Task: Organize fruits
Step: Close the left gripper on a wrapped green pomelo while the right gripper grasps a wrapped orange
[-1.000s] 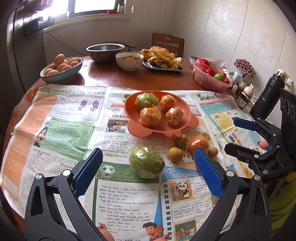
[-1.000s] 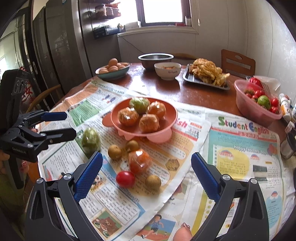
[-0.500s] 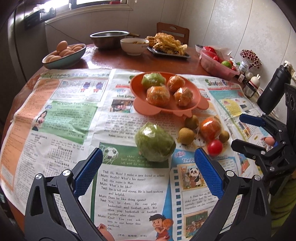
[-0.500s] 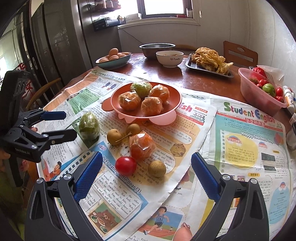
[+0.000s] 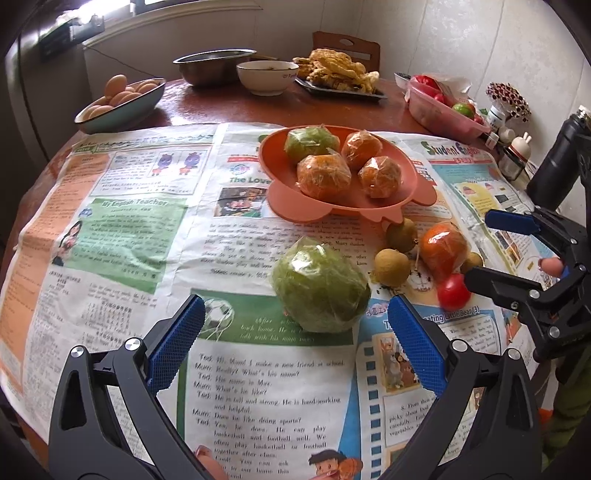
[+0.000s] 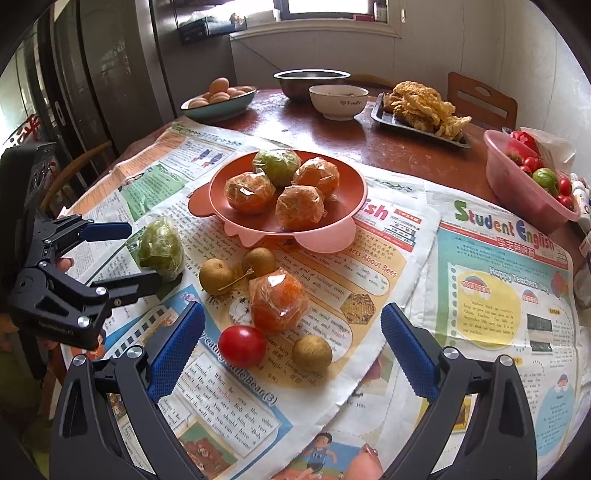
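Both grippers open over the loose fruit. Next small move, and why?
Probably ease the left gripper forward around the wrapped green fruit and close. It lies loose on the newspaper, centred just ahead of the open jaws, while the orange plate already holds four wrapped fruits. The right gripper is open too.

Bright daylight from window (image 6: 325, 11) at back, blown out; soft shadows, heavy fisheye warp w/ dark corners.
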### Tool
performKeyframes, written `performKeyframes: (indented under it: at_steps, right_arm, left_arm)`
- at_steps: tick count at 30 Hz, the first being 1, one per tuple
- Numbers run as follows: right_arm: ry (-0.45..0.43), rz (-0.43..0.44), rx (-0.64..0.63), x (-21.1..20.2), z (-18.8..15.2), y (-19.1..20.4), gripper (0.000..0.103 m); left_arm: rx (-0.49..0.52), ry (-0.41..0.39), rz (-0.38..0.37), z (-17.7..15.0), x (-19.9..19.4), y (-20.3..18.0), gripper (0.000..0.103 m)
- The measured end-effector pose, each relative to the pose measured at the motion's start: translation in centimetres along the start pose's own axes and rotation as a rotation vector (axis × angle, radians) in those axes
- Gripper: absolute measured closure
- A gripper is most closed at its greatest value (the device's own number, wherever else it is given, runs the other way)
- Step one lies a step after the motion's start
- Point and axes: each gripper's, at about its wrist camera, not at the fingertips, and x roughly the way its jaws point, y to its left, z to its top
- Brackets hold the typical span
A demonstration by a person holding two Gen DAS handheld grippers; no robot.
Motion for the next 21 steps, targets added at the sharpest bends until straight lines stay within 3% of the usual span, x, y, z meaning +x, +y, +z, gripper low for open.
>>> performKeyframes:
  at_steps: [2, 4, 11, 16, 21]
  right_arm:
    - [0.013, -0.003, -0.007, 0.4, 0.3, 0.0, 0.011]
    - [0.036, 0.000, -0.017, 0.9, 0.5, -0.1, 0.029]
    - [0.065, 0.027, -0.037, 1.8, 0.7, 0.0, 0.056]
    - [0.074, 0.054, -0.041, 2.2, 0.7, 0.3, 0.065]
    - [0.064, 0.058, -0.033, 2.2, 0.8, 0.3, 0.066]
  left_arm:
    - [0.006, 0.001, 0.006, 0.2, 0.3, -0.1, 0.010]
    - [0.009, 0.000, -0.001, 0.3, 0.5, -0.1, 0.010]
    - [0.007, -0.004, -0.023, 0.6, 0.9, 0.0, 0.013]
    - [0.010, 0.002, -0.056, 0.7, 1.2, -0.2, 0.027]
    - [0.007, 0.010, -0.079, 0.6, 1.6, -0.4, 0.043]
